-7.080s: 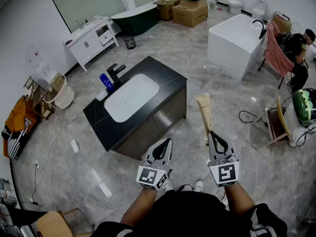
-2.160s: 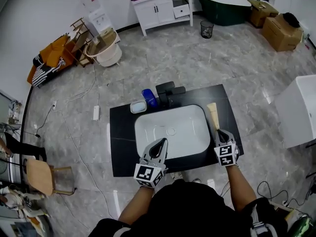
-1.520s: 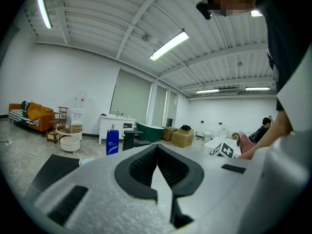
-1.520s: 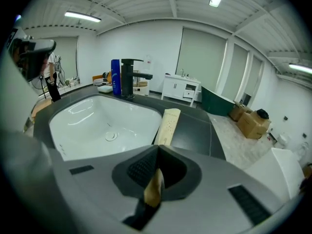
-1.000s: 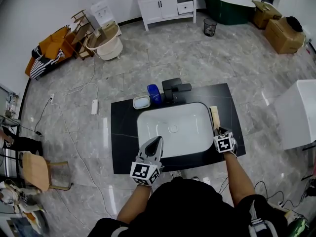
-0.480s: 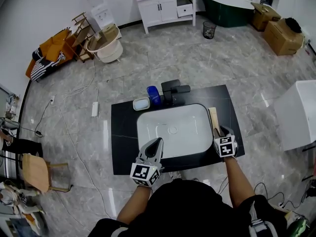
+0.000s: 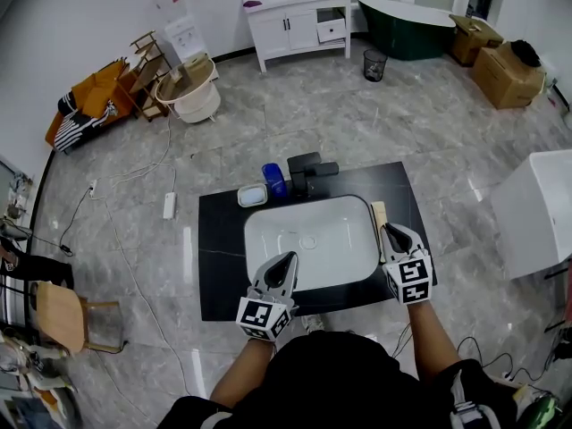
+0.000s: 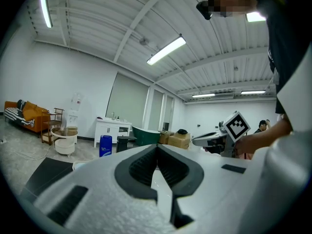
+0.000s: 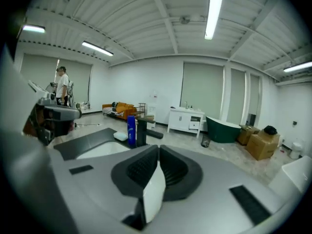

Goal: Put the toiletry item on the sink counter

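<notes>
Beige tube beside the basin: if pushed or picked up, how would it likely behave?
The beige tube lies flat on the black counter, so it probably won't tip. Its long, flat-looking shape suggests it would slide rather than roll. It looks like a squeeze tube, likely light and yielding.

Counter top (image 7: pixel 219 266): black, stone look, faint pale veining, low sheen.
Basin (image 7: pixel 340 244): white, smooth, glossy, ceramic look.
Tap (image 7: pixel 306 170): black, matt.
Bottle (image 7: pixel 272 179): blue plastic, glossy.
Tube (image 7: pixel 379 214): beige, dull; material unclear.
Floor (image 7: pixel 268 105): grey marbled tiles, polished, reflective.
Boxes (image 7: pixel 505 71): brown cardboard, matt.
Bathtub (image 7: pixel 407 27): dark green, glossy.
</notes>
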Tool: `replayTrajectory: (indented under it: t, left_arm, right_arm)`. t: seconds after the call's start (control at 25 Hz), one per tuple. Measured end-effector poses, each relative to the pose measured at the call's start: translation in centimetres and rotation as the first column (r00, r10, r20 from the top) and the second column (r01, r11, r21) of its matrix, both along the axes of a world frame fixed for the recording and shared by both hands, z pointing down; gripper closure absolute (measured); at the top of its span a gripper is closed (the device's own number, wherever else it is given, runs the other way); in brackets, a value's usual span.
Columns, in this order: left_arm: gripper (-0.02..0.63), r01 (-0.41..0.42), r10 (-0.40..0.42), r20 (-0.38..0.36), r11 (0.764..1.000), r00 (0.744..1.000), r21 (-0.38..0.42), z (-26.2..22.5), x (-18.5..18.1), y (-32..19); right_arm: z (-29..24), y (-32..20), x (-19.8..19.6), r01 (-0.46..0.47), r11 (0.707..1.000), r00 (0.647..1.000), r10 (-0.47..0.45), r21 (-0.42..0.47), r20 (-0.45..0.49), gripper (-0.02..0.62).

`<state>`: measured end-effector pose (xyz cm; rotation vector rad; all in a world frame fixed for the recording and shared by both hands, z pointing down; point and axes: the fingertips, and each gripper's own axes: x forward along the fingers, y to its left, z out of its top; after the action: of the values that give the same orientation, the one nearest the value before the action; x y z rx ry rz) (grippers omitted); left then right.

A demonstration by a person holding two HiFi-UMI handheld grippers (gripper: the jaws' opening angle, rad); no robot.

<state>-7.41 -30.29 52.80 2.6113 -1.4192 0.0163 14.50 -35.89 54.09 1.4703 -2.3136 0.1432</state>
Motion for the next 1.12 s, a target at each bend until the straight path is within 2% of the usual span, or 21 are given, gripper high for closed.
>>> replayTrajectory:
  t: [0.08, 0.36, 0.56, 0.72, 1.12]
  left_arm:
    - [0.597, 0.003, -0.003, -0.009, 1.0, 1.0, 0.004, -0.4, 0.1, 0.1]
    - [0.597, 0.004, -0.004, -0.014, 1.0, 1.0, 0.027, -1.6, 0.2, 0.3]
    - [0.597, 0.01, -0.009, -0.013, 0.999, 1.0, 0.048, -2.5, 0.0, 0.3]
    - [0.597, 0.006, -0.005, -0.012, 0.998, 1.0, 0.063, -3.2, 0.3, 0.4]
    - [0.597, 0.004, -0.003, -0.007, 0.998, 1.0, 0.065, -3.2, 0.3, 0.6]
  right_arm:
    - [-2.4, 0.5, -1.0, 0.026, 0.998, 1.0, -0.027, 0.049, 0.015, 0.588]
    - [-8.9, 2.4, -3.3, 0.081, 0.97, 0.994, -0.095, 0.23, 0.05, 0.591]
    - [-11.7, 3.5, -3.9, 0.084, 0.946, 0.992, -0.109, 0.314, 0.062, 0.592]
    - [-12.4, 4.0, -4.2, 0.093, 0.939, 0.992, -0.117, 0.332, 0.053, 0.592]
    - [-11.1, 3.7, -4.7, 0.095, 0.955, 0.991, -0.119, 0.282, 0.068, 0.591]
